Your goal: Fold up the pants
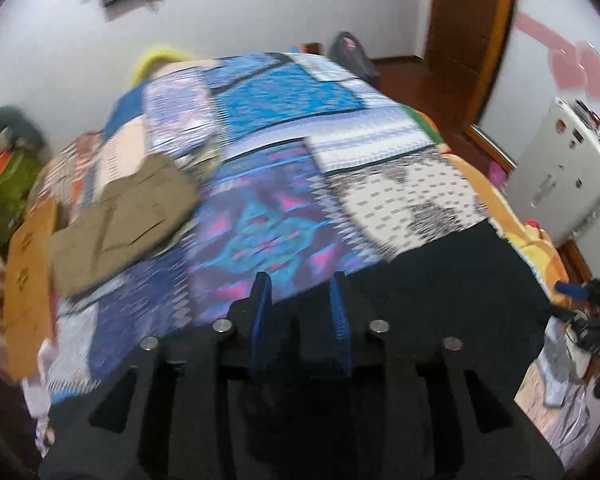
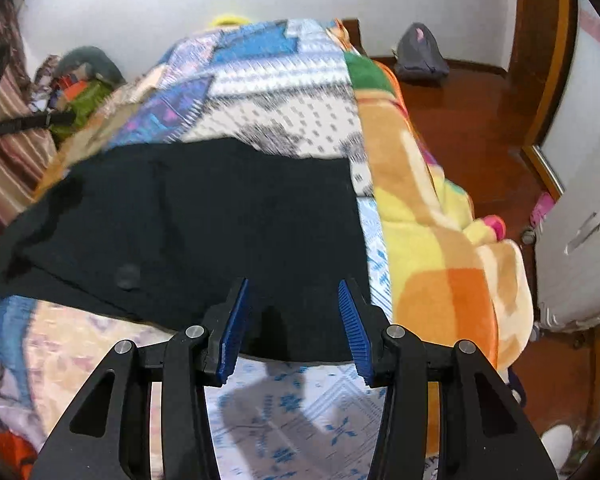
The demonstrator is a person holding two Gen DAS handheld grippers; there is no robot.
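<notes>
**Bed surface and items resting on it**

The bed (image 1: 284, 128) is covered by a patchwork quilt (image 1: 268, 216) in blue, purple, white and black-dotted panels. Black pants (image 2: 204, 224) lie flat on the quilt at the near end, reaching close to the bed's right edge. A khaki garment (image 1: 128, 216), loosely folded, lies on the quilt near the left edge, well apart from the black pants. A yellow-and-orange blanket (image 2: 432, 240) runs along the right edge of the bed, just beside the pants. A yellow item (image 1: 156, 58) sits at the far end; detail is blurred.
</notes>
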